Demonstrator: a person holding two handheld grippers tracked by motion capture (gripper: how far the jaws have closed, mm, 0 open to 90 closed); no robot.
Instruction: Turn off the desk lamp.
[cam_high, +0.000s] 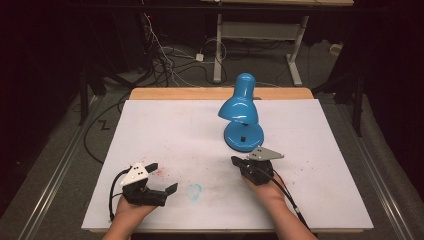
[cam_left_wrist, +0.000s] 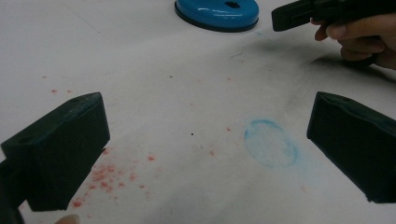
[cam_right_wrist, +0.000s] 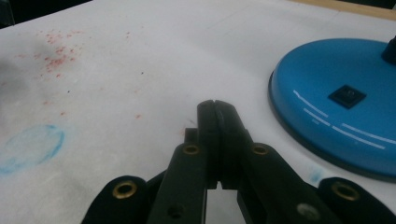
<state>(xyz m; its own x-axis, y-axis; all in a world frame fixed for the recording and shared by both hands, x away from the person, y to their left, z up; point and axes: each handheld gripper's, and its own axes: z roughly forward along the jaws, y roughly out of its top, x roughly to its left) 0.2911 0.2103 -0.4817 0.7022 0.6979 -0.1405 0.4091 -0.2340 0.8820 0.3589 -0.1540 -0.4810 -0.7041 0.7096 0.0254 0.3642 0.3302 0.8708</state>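
A blue desk lamp (cam_high: 241, 107) stands on the white table sheet (cam_high: 165, 130), its shade bent down over its round base (cam_high: 243, 136). The base (cam_right_wrist: 336, 102) carries a small black switch (cam_right_wrist: 346, 96). My right gripper (cam_high: 235, 161) lies just in front of and left of the base, jaws pressed together with nothing between them (cam_right_wrist: 215, 109). My left gripper (cam_high: 163, 177) rests near the front left of the table, jaws wide apart and empty (cam_left_wrist: 205, 140). The lamp base (cam_left_wrist: 216, 13) and the right gripper (cam_left_wrist: 292, 16) appear far off in the left gripper view.
Red speckle stains (cam_high: 159, 172) and a faint blue ring (cam_high: 194, 190) mark the sheet between the grippers. A wooden table edge (cam_high: 220, 93) shows at the back. Cables and a desk frame (cam_high: 260, 35) lie on the floor beyond.
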